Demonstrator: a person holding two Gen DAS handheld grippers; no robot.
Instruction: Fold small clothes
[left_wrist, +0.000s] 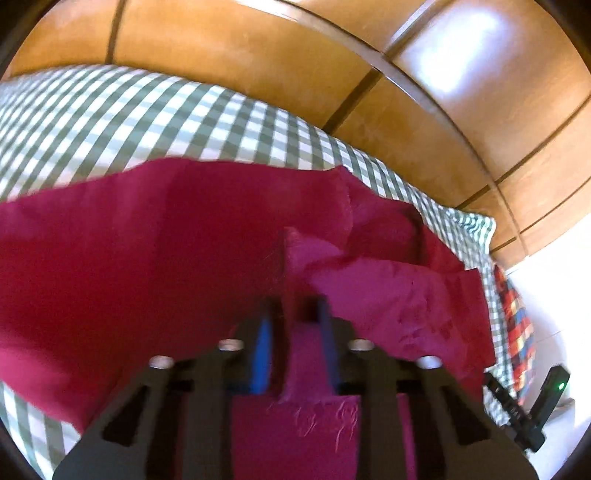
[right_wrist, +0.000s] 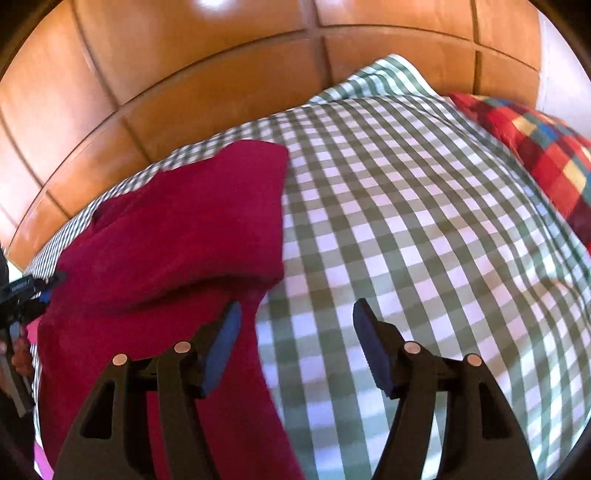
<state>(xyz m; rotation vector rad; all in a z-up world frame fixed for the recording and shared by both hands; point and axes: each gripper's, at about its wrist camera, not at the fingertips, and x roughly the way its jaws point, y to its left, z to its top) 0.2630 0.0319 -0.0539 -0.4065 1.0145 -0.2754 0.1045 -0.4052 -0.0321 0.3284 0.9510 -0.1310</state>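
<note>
A dark red garment (left_wrist: 147, 251) lies spread on a green-and-white checked bedcover (left_wrist: 110, 122), with a sleeve folded across it at the right. My left gripper (left_wrist: 293, 310) is shut on a raised fold of this garment, and cloth runs up between its blue pads. In the right wrist view the same red garment (right_wrist: 177, 236) fills the left half, folded into a thick layer. My right gripper (right_wrist: 295, 314) is open just off the garment's right edge, above the checked bedcover (right_wrist: 424, 221). Its left finger overlaps the red cloth and nothing lies between its pads.
Wooden panels (right_wrist: 184, 74) rise behind the bed. A red, blue and yellow plaid pillow (right_wrist: 535, 147) lies at the far right of the bed. The other hand-held device (left_wrist: 532, 410) shows at the lower right of the left wrist view.
</note>
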